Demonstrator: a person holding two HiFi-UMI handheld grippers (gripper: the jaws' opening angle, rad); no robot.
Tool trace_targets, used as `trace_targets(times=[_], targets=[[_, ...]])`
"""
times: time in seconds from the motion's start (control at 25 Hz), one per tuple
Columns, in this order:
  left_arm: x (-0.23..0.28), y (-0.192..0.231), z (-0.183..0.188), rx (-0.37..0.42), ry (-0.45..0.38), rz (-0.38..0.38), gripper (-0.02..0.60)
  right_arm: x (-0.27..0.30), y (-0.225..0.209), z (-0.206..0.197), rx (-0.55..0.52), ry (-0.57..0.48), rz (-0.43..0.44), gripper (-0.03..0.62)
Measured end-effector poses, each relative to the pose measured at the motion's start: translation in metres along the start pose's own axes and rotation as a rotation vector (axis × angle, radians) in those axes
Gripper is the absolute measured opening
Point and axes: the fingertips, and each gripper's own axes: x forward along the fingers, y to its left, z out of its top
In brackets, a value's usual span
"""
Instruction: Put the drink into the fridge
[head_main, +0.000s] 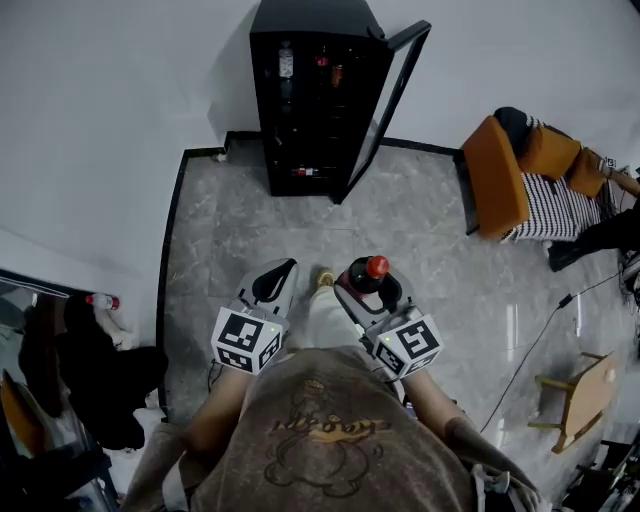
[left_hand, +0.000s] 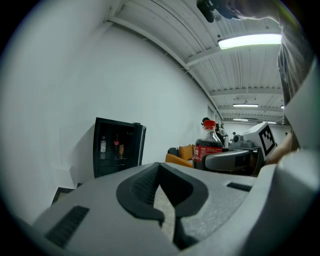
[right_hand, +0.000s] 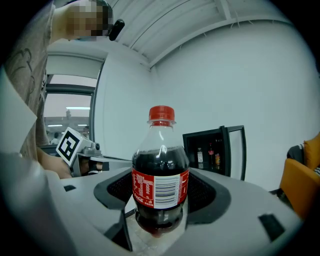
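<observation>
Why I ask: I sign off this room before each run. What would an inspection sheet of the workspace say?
Surface: grey marbled floor with a dark border.
Job's things: cola bottle, red cap, upright; black fridge, door open, bottles on its shelves.
Clutter: orange chair; wooden stool; dark bundle by the left wall.
Grippers: left gripper shut, holding nothing; right gripper shut on the cola bottle.
Cables: one cable across the floor at right.
Surroundings: white walls; ceiling strip light.
</observation>
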Motion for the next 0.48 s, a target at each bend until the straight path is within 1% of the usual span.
trace_targets(times=[0.48], targets=[[0.063,0.050,0.032,0.003,0.003,0.009,0.005,0.065,-0.054,0.019,0.012,0.018,0.034,0.299]])
